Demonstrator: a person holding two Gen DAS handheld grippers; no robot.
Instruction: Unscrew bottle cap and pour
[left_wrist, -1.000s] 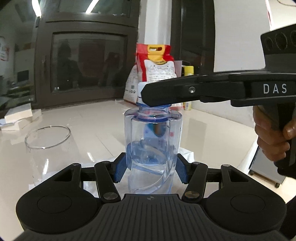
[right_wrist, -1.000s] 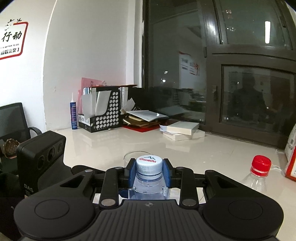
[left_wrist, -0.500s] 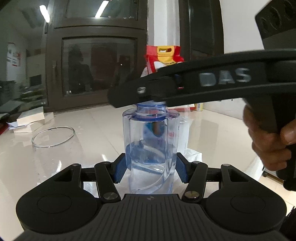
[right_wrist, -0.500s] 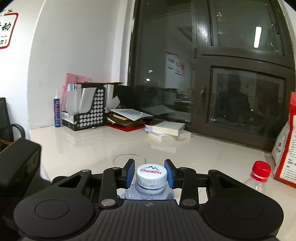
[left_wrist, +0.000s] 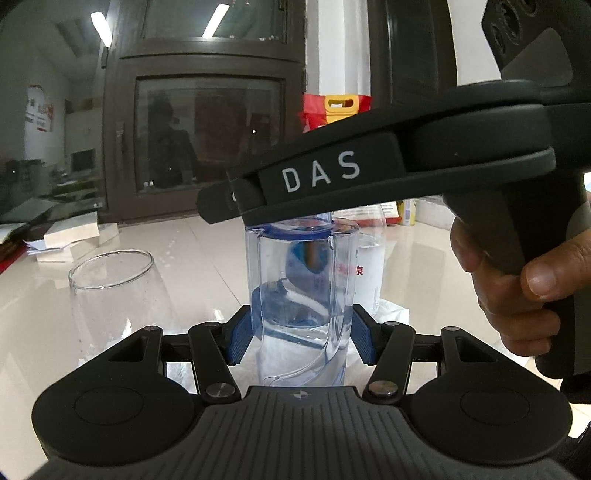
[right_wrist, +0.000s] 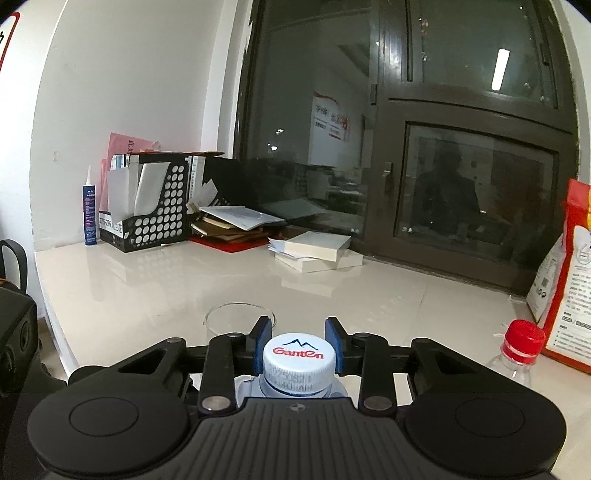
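Note:
A clear water bottle (left_wrist: 301, 295) stands upright on the white table, partly filled. My left gripper (left_wrist: 301, 338) is shut on its lower body, blue pads pressed to both sides. The bottle's white "Ganten" cap (right_wrist: 298, 356) sits on the neck in the right wrist view. My right gripper (right_wrist: 298, 341) has its blue pads on either side of the cap, with a small gap showing at each side. In the left wrist view the right gripper's body (left_wrist: 369, 177) crosses over the bottle top and hides the cap. An empty glass (left_wrist: 110, 280) stands left of the bottle.
A second bottle with a red cap (right_wrist: 522, 341) stands to the right, next to a red and white bag (right_wrist: 565, 295). Stacked books (right_wrist: 314, 251) and a black file holder (right_wrist: 147, 218) sit at the back by the dark window. The table edge (right_wrist: 51, 314) runs along the left.
My right gripper has swung round the cap, turning toward the window. Its jaws loosened from the cap and now stand slightly apart. The left gripper and bottle have also turned a little.

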